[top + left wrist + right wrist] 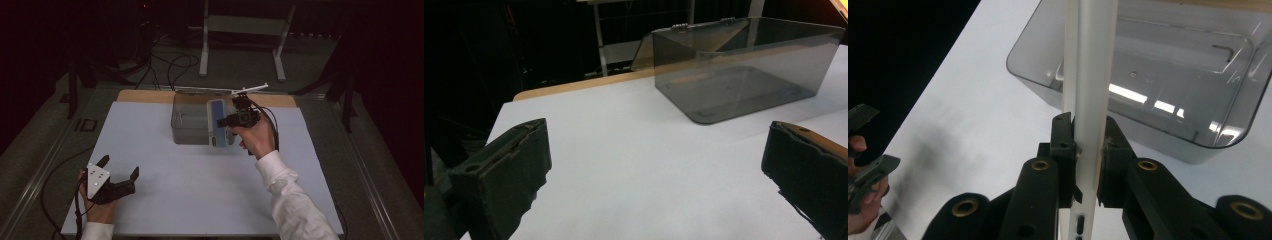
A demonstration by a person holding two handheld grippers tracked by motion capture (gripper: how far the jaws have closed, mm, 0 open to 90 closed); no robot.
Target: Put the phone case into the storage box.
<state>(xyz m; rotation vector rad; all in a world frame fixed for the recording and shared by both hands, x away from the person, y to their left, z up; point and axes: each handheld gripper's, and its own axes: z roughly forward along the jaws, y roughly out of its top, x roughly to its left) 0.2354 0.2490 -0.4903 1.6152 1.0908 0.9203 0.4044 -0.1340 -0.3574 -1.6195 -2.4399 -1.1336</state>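
Your right hand-held gripper point(235, 118) is clamped on the edge of a slim phone point(217, 122) with a blue back, holding it upright over the right end of the clear grey box point(190, 122) at the 12 o'clock side of the white worktop point(200, 190). Your left hand-held gripper point(120, 172) rests at 8 o'clock, jaws wide apart and empty, pointing toward the box.
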